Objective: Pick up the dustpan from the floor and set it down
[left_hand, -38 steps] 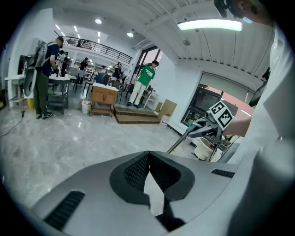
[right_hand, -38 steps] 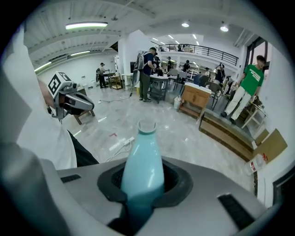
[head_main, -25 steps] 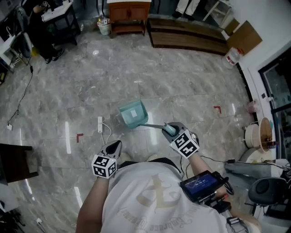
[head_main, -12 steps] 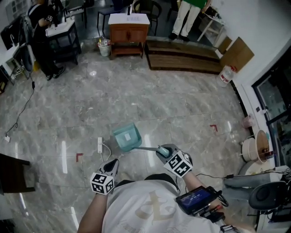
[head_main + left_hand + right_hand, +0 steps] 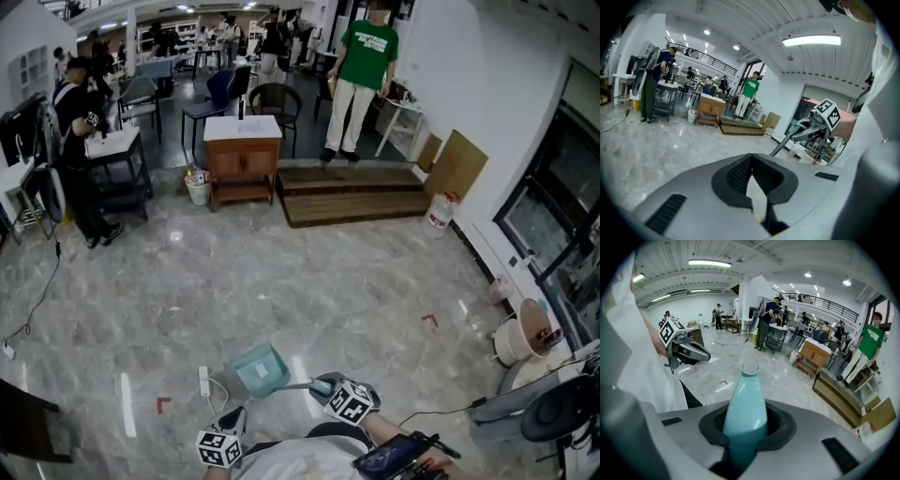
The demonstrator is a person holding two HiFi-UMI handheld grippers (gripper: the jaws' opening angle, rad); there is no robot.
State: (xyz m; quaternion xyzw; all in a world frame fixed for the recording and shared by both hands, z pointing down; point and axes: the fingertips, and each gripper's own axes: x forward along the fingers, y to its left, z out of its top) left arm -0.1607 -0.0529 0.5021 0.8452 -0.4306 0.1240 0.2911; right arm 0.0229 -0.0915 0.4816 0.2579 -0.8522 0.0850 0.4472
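A teal dustpan (image 5: 260, 368) with a long handle hangs low over the grey marble floor (image 5: 281, 272) right in front of me; whether it touches the floor I cannot tell. My right gripper (image 5: 324, 384) is shut on the teal grip of the handle (image 5: 745, 404), which stands out between its jaws. In the left gripper view the grey shaft (image 5: 780, 146) runs down from the right gripper (image 5: 812, 129). My left gripper (image 5: 232, 421) sits to the left of the pan, jaws shut with nothing in them (image 5: 751, 160).
A white power strip (image 5: 203, 380) with its cord lies just left of the pan. Red tape marks (image 5: 164, 405) dot the floor. Farther off stand a wooden cabinet (image 5: 243, 150), a low wooden platform (image 5: 352, 204), and a person in a green shirt (image 5: 361, 66). Basins (image 5: 525, 328) sit at the right.
The head view has tilted up, so the far end of the room shows and the pan and both grippers sit lower and smaller in the picture. The right gripper's hold is unchanged.
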